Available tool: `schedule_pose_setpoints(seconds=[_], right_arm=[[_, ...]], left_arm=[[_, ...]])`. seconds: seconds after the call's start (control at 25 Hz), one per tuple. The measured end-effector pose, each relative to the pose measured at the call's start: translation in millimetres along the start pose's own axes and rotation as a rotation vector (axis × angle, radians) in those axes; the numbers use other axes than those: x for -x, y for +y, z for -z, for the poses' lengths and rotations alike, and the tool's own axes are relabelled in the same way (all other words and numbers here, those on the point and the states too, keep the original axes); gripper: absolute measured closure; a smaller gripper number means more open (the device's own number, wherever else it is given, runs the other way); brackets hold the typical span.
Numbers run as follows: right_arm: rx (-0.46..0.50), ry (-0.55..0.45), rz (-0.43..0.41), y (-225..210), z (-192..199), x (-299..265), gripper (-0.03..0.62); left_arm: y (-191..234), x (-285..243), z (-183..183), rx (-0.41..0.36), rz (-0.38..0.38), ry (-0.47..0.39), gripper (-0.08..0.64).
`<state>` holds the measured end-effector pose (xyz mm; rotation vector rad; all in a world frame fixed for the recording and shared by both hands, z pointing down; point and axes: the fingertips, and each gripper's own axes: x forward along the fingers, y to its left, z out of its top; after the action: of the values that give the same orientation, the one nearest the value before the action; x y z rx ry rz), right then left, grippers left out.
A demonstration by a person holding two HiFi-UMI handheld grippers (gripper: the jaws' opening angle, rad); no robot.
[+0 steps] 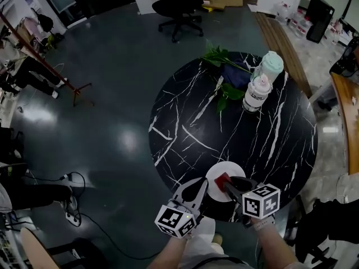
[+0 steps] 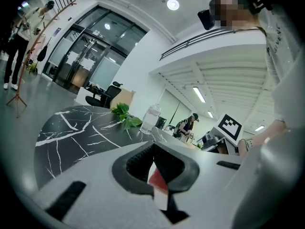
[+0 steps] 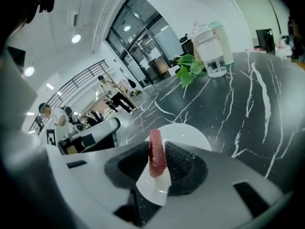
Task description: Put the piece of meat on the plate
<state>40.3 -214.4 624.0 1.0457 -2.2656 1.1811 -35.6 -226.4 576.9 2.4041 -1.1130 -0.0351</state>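
**Meat over plate, not set down yet: release was the risk**

Right tongs (image 3: 157, 159) were clamped on the meat (image 3: 157, 154), jaws narrow, with the slab held edge-up between the pads. It hung just above the plate (image 3: 187, 131), over the plate's near edge rather than its middle. Left tongs (image 2: 153, 149) were closed tip to tip with nothing in them, just beside the plate's left rim.

Risks as I judged them:
- Opening there could have let the meat land on the rim and tip off onto the table (image 1: 252, 144).
- The slab stood on edge, so it would likely have toppled on landing; which way was a guess.
- The meat looked soft and smooth and might have stuck to one ribbed pad, then dragged as the tongs withdrew.
- The left tongs were close enough to nudge the plate.

Materials: meat was red, flat and rectangular, with a slight sheen. The plate was white, round, glossy and shallow. The table was round, polished black stone with white veins, probably slick under the plate.
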Motion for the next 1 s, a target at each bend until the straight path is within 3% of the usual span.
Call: schedule_pose_setpoints(seconds=[0.4,1.0], right_arm=[[0.112,-0.042,0.092,-6.5,-8.9,10.5,0.481],[0.141,-0.118,0.069,4.8,-19.4,27.1,0.376]], left_arm=[[-4.0,3.6,-3.7,0.000,0.003,-0.003,0.552],[-16.2,10.7,-6.2,-0.005,0.001,-0.026,0.552]])
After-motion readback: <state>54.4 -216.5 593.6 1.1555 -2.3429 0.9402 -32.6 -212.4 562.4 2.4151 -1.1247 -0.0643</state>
